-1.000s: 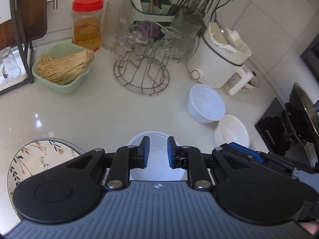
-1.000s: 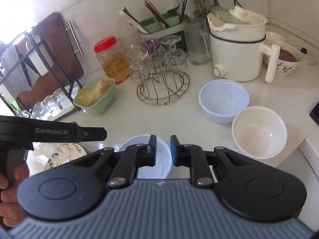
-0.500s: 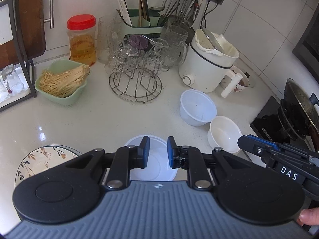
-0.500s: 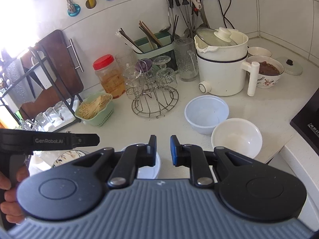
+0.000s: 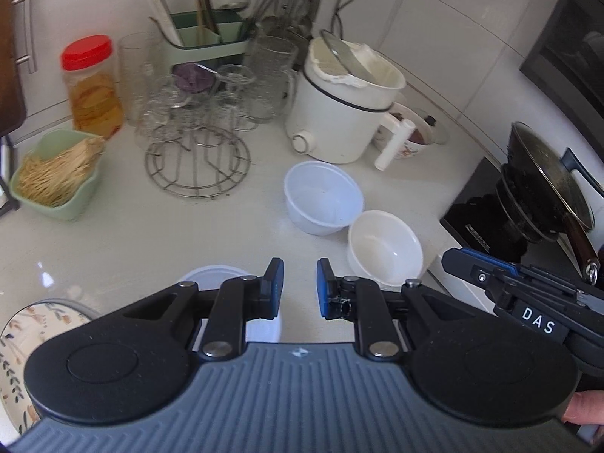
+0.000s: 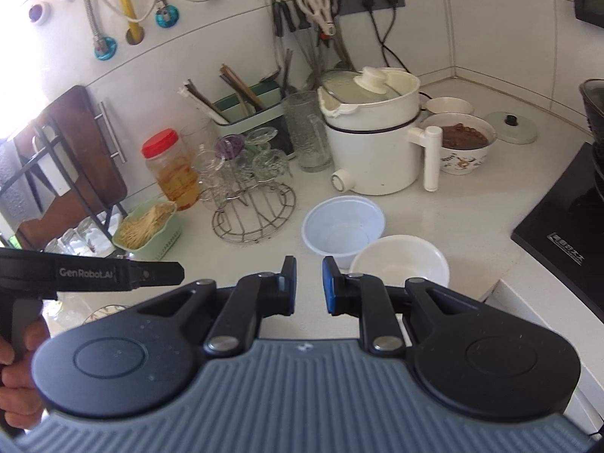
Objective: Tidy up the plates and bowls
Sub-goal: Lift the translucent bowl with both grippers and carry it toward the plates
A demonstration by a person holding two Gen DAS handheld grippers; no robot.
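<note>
A translucent white bowl [image 5: 322, 198] and a white ceramic bowl [image 5: 383, 249] stand side by side on the white counter; both also show in the right wrist view, the translucent bowl [image 6: 342, 228] and the ceramic bowl [image 6: 402, 264]. A third pale bowl [image 5: 215, 275] sits partly hidden under my left gripper [image 5: 299, 287], which is open and empty. A floral plate [image 5: 22, 336] lies at the lower left. My right gripper [image 6: 308, 286] is open and empty, held above the counter's front edge, and it shows in the left wrist view [image 5: 521, 294].
A wire glass rack [image 5: 198, 151], a red-lidded jar [image 5: 90, 83], a green basket of sticks [image 5: 56, 173], a white electric pot [image 5: 347, 113] and a utensil holder [image 5: 204, 37] crowd the back. A wok [image 5: 543, 188] sits on the black cooktop [image 6: 562, 234] at the right.
Both grippers have pulled back and up from the counter. The left view has swung right, so the near bowl and the floral plate now sit further left and lower.
</note>
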